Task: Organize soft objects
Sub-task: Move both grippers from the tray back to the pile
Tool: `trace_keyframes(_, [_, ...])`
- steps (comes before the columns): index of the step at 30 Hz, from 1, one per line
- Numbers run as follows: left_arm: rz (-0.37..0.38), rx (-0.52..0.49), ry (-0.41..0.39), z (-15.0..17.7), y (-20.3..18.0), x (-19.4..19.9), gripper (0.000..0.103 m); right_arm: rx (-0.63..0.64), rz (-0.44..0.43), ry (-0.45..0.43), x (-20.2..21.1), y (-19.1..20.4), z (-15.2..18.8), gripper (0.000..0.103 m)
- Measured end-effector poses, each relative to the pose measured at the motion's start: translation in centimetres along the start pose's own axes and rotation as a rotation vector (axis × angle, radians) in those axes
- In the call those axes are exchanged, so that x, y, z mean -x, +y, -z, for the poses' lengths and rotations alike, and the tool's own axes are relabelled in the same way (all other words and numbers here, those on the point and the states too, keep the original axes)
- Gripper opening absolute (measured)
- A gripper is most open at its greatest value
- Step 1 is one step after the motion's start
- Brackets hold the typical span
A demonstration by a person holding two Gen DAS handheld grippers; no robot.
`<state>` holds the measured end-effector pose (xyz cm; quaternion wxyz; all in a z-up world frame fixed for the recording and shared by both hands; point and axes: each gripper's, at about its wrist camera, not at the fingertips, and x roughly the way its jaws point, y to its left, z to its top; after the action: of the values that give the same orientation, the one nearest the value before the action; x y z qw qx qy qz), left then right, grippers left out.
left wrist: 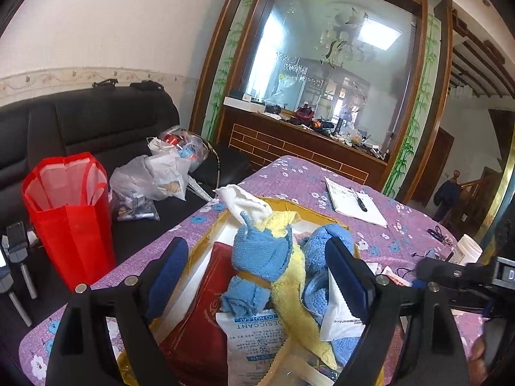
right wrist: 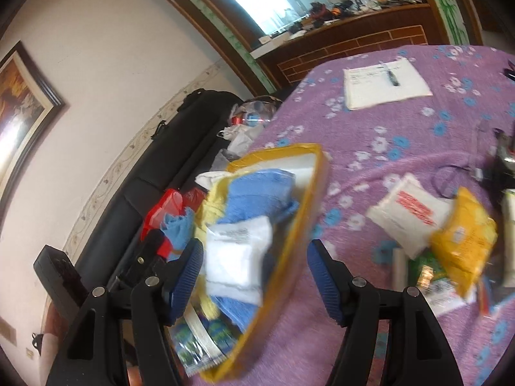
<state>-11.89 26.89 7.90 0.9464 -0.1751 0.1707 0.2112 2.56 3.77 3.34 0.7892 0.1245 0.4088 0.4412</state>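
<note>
A: Hovering over the box, left tongs (left wrist: 257, 273) spread wide, nothing gripped?
B: Yes. Yellow-rimmed box (left wrist: 206, 238) sits on the purple flowered desk (left wrist: 402, 228); blue towel (left wrist: 257, 257), yellow cloth (left wrist: 289, 286) and white cloth (left wrist: 244, 202) heaped inside, desiccant packet (left wrist: 254, 334) on top nearer the camera.
A: Right tongs (right wrist: 254, 273)?
B: Wide too, holding nothing, straddling the box's yellow edge. View is blurred.
A: Outside the box?
B: White packet with red print (right wrist: 408, 212) and yellow pouch (right wrist: 463, 234) on the desk, touching. Notepad (right wrist: 383, 87) with pen (right wrist: 391, 75) farther back. Red bag (left wrist: 67, 212) on the dark sofa (left wrist: 96, 119).
</note>
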Motion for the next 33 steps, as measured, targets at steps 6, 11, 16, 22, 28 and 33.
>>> trace_keyframes(6, [-0.034, -0.074, -0.036, 0.2, -1.7, 0.6, 0.088, -0.022, 0.073, -0.022, 4.6, -3.7, -0.1, 0.072])
trace_keyframes(11, [-0.073, -0.18, -0.084, 0.9, -3.9, 1.7, 0.09, -0.097, 0.158, -0.217, 10.7, -8.9, -1.0, 0.076])
trace_keyframes(16, [-0.029, -0.24, -0.058, 2.0, -7.5, 3.2, 0.091, -0.267, 0.224, -0.289, 14.4, -15.3, -1.9, 0.076])
trace_keyframes(22, [0.124, -0.349, 0.021, 3.0, -14.0, 4.2, 0.094, -0.367, 0.26, -0.222, 14.2, -18.3, -1.9, 0.076])
trace_keyframes(28, [0.229, -0.389, 0.132, 5.8, -18.0, 3.2, 0.094, -0.241, 0.361, -0.086, 10.3, -16.9, -1.8, 0.076])
trace_keyframes(33, [0.289, -0.395, 0.268, 7.4, -19.3, 1.0, 0.094, -0.039, 0.524, -0.018, 7.4, -14.6, -1.0, 0.077])
